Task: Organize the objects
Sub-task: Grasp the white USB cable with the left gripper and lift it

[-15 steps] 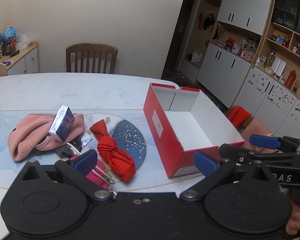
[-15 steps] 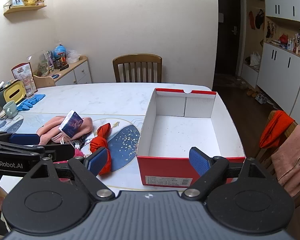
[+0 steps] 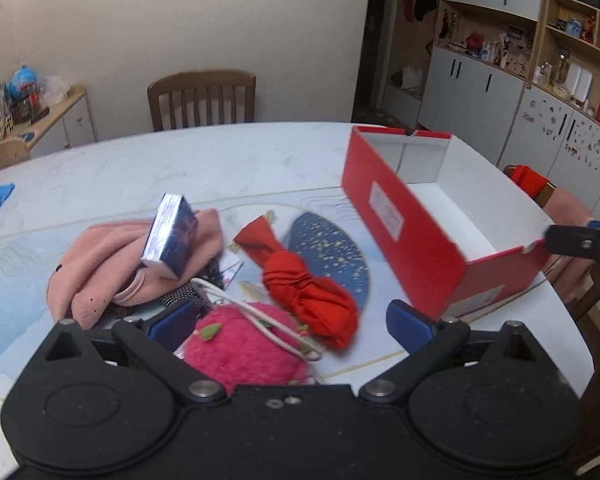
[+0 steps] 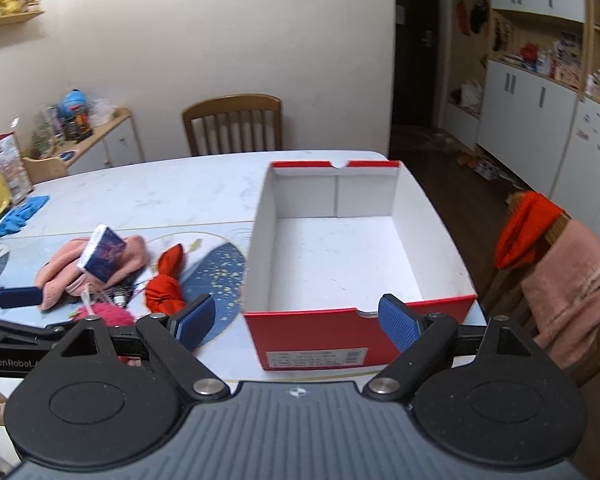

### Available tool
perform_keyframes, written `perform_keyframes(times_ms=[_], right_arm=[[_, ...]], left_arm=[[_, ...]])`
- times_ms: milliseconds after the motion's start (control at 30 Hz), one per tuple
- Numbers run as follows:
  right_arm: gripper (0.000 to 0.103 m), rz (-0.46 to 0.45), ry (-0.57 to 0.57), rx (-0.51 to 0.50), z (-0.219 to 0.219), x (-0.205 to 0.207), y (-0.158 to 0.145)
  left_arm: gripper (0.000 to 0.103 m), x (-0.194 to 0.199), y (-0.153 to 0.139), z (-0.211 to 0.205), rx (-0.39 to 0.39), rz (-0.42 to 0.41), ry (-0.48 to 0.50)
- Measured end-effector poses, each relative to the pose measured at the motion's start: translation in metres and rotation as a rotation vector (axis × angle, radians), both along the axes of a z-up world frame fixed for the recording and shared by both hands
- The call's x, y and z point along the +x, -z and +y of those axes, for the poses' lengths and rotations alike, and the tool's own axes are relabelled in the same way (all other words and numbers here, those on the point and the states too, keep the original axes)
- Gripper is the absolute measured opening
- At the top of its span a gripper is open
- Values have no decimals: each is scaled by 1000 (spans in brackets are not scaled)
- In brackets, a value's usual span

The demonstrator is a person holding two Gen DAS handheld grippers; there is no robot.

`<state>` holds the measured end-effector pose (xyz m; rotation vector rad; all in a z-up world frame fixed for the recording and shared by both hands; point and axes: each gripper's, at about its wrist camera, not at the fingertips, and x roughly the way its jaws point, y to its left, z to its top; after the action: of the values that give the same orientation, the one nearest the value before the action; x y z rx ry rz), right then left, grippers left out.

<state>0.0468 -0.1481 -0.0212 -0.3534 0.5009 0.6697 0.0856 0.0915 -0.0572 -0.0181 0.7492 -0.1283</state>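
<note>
An open red shoebox (image 3: 404, 220) (image 4: 440, 308) with a white, bare inside stands on the table's right. Left of it lies a pile: a pink knit hat (image 3: 100, 268) (image 4: 132, 256), a small blue box (image 3: 172, 236) (image 4: 104, 256) leaning on it, a knotted red cloth (image 3: 308, 288) (image 4: 166, 288), and a fuzzy magenta item (image 3: 244, 344) (image 4: 108, 314) with a white cord. My left gripper (image 3: 290, 326) is open, its fingers either side of the magenta item. My right gripper (image 4: 298, 322) is open and empty at the shoebox's near wall.
The marble table (image 3: 180, 168) has a blue patterned mat (image 3: 332, 248). A wooden chair (image 4: 232, 124) stands at the far side. Another chair with red and pink clothes (image 4: 548, 248) is at the right. Blue gloves (image 4: 20, 212) lie far left.
My left gripper has moved forward and lower over the pile; the magenta item now sits between its fingers. My right gripper has stayed near the shoebox's near wall.
</note>
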Motion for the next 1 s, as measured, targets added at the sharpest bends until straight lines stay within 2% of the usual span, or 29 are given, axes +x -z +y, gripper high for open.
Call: perform_keyframes(times_ms=[100,133,300,333,433,567,700,1000], right_arm=[[89,-15,49,-6,-1,5,0],[89,-37,1,-41,-3,6,0],[89,-43,71,-42,-13,20,-3],[89,-47,75,-43,-15,23,-4],[89,-59,92,-47,-18,35,-6],[89,-71,92,-53,-21,52,-9],[89,-72,83,-70,-23,76,-9],[87,-47,50,-139,-17,139,0]], left_arm=[[96,12,6,10,1,16,-13],[93,17,9,13,-4,27,-14],[81,44,23,28,-56,109,-60],[77,50,25,31,-65,127,-72],[74,61,30,35,-80,164,-101],[61,71,37,39,-99,217,-150],[55,75,40,40,-97,237,-209],[31,76,42,36,-84,259,-322]])
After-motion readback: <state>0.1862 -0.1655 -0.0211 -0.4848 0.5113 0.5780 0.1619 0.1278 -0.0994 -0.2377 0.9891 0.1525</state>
